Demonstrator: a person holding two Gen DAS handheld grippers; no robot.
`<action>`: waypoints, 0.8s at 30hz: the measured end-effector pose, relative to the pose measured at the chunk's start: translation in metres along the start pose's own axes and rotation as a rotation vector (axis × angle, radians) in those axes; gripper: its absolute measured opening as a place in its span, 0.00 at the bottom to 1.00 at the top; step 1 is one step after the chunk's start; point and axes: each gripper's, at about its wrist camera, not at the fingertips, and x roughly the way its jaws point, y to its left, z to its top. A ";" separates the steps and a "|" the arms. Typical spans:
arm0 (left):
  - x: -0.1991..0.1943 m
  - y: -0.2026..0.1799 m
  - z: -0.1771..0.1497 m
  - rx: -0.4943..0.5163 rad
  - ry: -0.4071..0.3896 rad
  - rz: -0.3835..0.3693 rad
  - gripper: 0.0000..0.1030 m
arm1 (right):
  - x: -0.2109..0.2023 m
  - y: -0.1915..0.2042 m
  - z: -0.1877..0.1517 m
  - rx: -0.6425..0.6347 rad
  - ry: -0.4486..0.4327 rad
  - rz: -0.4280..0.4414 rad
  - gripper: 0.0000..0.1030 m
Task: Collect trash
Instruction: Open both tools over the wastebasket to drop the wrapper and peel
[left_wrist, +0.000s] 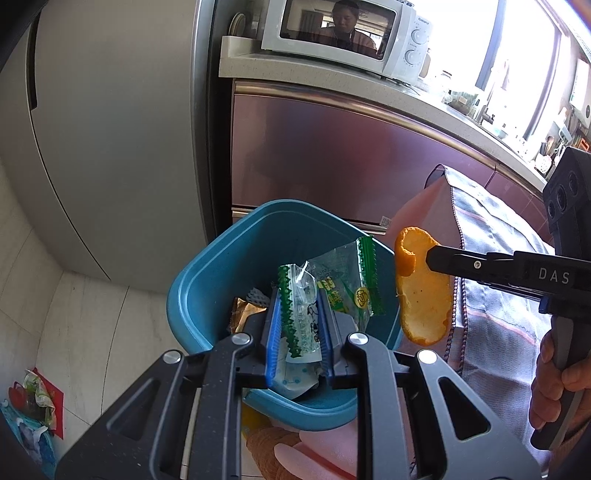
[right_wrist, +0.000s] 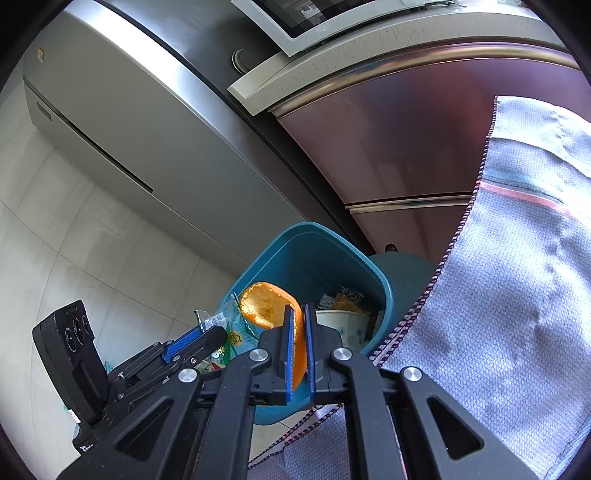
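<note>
Trash is at the drop-off step: left tool (left_wrist: 295, 328) clamps candy wrappers (left_wrist: 295, 314) over the blue bin (left_wrist: 207, 280), right tool (right_wrist: 299, 347) clamps orange peel (right_wrist: 266, 306) near its right rim (both should next let go above the opening).

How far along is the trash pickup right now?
Done: wrappers and a paper cup already lie in the blue bin. In hand: the left hand-held gripper holds clear green-edged wrappers over the bin, and the right hand-held gripper holds an orange peel by its rim. Left: dropping both, then the wrappers on the floor.
</note>
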 end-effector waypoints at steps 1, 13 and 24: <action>0.001 0.000 0.000 0.000 0.001 0.002 0.18 | 0.001 0.000 0.000 0.001 0.003 -0.001 0.05; 0.013 0.002 -0.002 -0.007 0.021 0.008 0.19 | 0.010 -0.002 0.002 0.017 0.015 -0.013 0.05; 0.025 0.002 -0.005 -0.017 0.046 0.013 0.19 | 0.021 0.002 0.003 0.015 0.022 -0.024 0.06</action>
